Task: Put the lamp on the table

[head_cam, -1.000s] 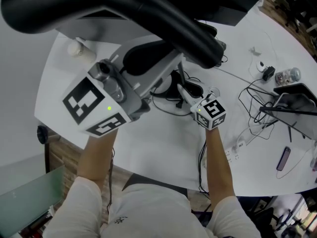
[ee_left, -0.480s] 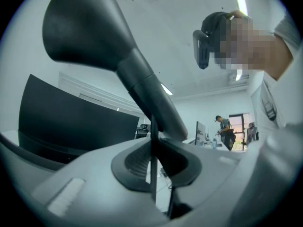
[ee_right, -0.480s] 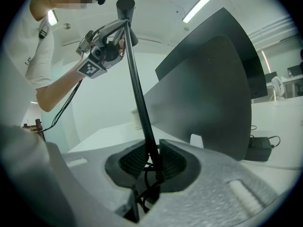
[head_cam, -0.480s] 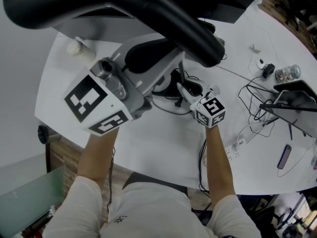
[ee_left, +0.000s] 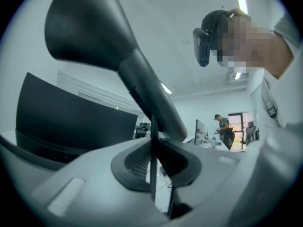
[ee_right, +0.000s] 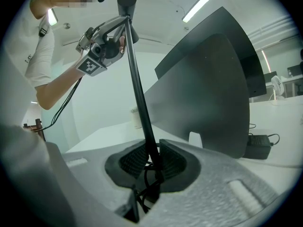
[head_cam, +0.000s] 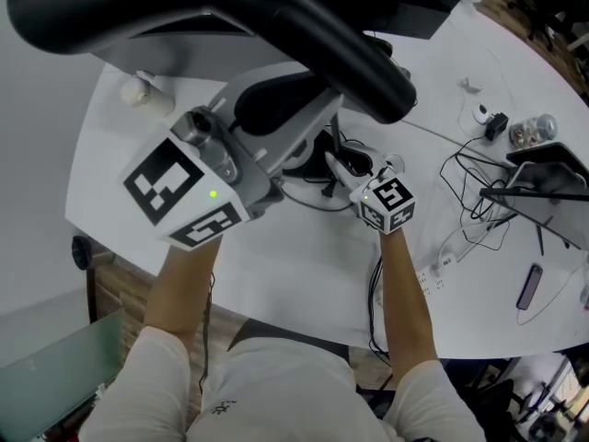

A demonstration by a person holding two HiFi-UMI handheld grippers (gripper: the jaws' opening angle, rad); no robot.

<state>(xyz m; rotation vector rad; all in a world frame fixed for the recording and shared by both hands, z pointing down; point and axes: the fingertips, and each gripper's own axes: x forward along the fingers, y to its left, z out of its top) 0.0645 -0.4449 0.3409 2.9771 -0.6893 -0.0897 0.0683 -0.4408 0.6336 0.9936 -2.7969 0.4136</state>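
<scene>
Gripping the thin-poled black cone-shaded lamp (ee_left: 90, 27) at two heights, the left gripper (ee_left: 152, 162) is clamped high near the shade, the right gripper (ee_right: 151, 163) low on pole and cable, over the white table (head_cam: 304, 265). Being top-heavy, it may pivot in the narrow pads and strike the flat black monitor (ee_right: 208, 89) on the far side.

White table (head_cam: 304, 274) with tangled cables (head_cam: 467, 190)
</scene>
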